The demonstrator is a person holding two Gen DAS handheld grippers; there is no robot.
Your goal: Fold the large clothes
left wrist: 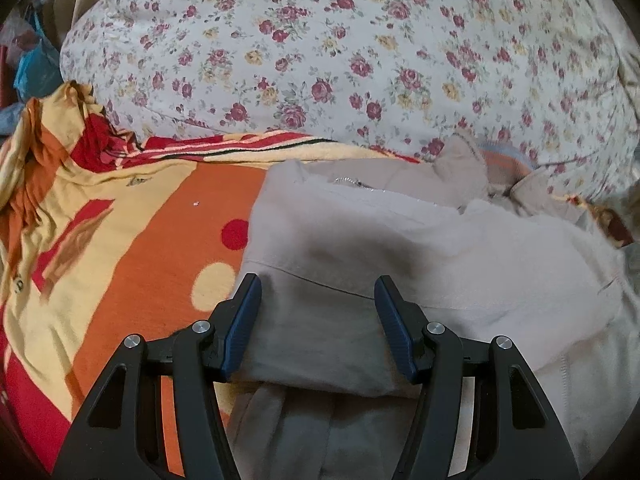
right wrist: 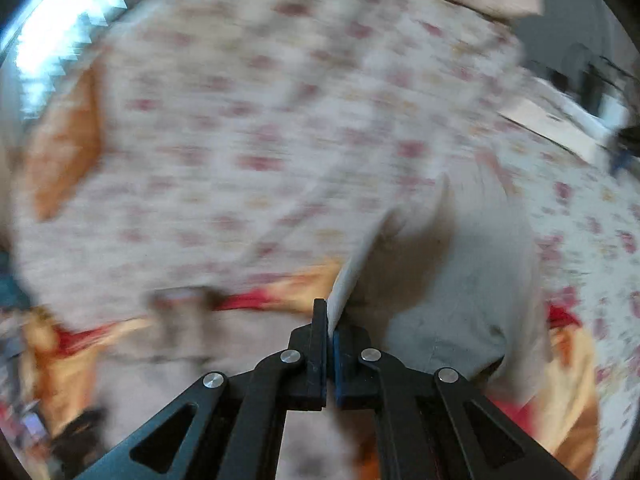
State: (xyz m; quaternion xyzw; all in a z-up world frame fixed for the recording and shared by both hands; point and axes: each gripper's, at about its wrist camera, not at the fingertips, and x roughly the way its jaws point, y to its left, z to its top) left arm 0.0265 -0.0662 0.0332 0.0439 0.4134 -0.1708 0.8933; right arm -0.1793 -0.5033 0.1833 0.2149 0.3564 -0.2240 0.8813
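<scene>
My gripper: the left gripper hangs over the bed, my blue pads standing apart with nothing pinched.
Between my pads: a folded band of the grey garment, lying flat and not pressed.
Garment detail: a silver zipper near its far edge.
Underneath: an orange, red and yellow blanket, bunched at the left.
Beyond: a floral quilt.

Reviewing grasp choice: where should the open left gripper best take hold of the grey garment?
Probably the folded edge of the grey garment lying between the left gripper fingers, approached from the near side: it forms a thick, raised fold above the orange blanket.
</scene>
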